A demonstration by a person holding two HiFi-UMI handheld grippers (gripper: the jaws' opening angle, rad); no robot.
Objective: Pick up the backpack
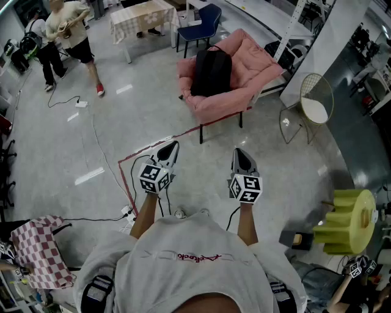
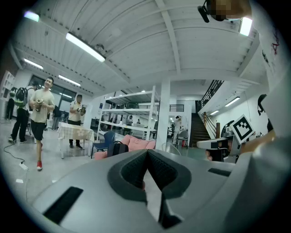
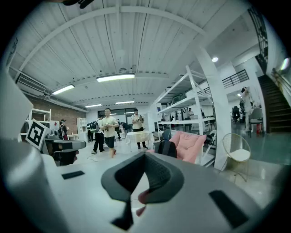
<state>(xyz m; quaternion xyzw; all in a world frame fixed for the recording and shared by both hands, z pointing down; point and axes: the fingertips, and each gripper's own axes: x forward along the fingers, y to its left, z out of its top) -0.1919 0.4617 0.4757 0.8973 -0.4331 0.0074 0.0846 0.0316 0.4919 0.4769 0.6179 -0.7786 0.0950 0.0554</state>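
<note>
One black backpack (image 1: pixel 211 72) sits upright on the seat of one pink armchair (image 1: pixel 244 67), far across the floor from the person. One blue chair (image 1: pixel 204 24) and a cloth-covered table (image 1: pixel 143 18) stand beyond it, and one wire chair (image 1: pixel 311 107) is to its right. A red tape line (image 1: pixel 159 143) and a loose cable (image 1: pixel 101 147) cross the floor between. The left gripper (image 1: pixel 171 147) and right gripper (image 1: pixel 241 153), two in all, are clenched on nothing, well apart from the backpack.
</note>
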